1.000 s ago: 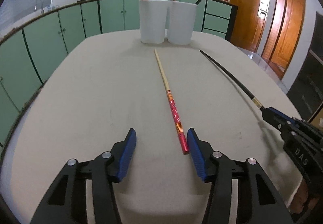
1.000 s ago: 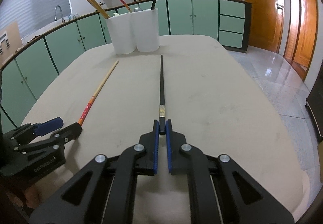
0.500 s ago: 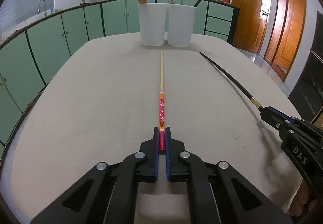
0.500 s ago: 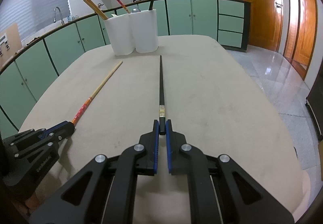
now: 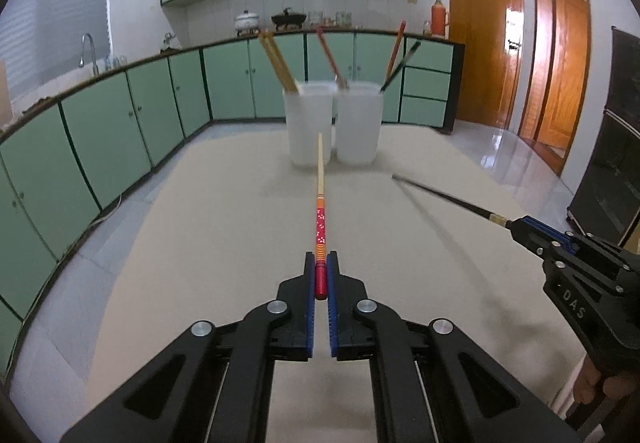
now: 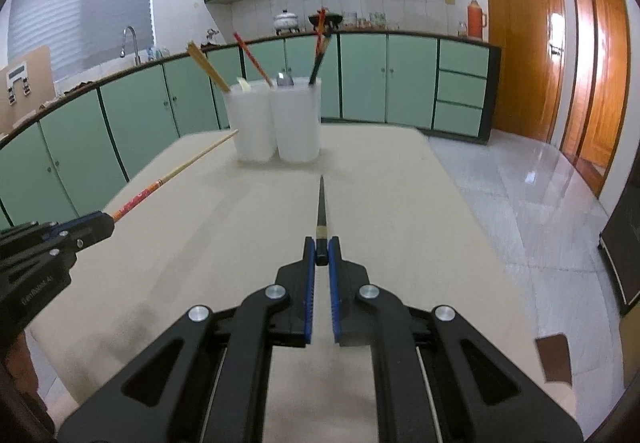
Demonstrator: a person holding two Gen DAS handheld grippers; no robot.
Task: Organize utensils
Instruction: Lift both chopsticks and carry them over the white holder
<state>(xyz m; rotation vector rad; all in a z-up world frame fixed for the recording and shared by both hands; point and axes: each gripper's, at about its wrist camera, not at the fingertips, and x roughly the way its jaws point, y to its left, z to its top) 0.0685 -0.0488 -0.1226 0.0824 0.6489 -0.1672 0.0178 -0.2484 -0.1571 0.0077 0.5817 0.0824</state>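
My left gripper point(image 5: 320, 263) is shut on the red end of a red-and-tan chopstick point(image 5: 320, 203), which is lifted off the beige table point(image 5: 224, 227) and points at two white cups point(image 5: 310, 123). My right gripper point(image 6: 321, 247) is shut on the butt of a black chopstick point(image 6: 321, 203), also raised and aimed at the cups point(image 6: 298, 123). Each gripper shows in the other's view: the right gripper point(image 5: 520, 227) with the black chopstick point(image 5: 444, 195), the left gripper point(image 6: 102, 223) with the red-and-tan chopstick point(image 6: 180, 171). Both cups hold several chopsticks.
Green kitchen cabinets point(image 5: 132, 123) curve round the table's left and far sides. A glossy tiled floor point(image 6: 520, 195) lies to the right, with wooden doors point(image 6: 520, 43) and a dark appliance point(image 5: 612, 163) beyond. A person's fingers point(image 5: 592, 387) hold the right gripper.
The left gripper shut on the red chopstick's end. Both grippers then rose, lifting their chopsticks off the table, with the cups now lower in each view.
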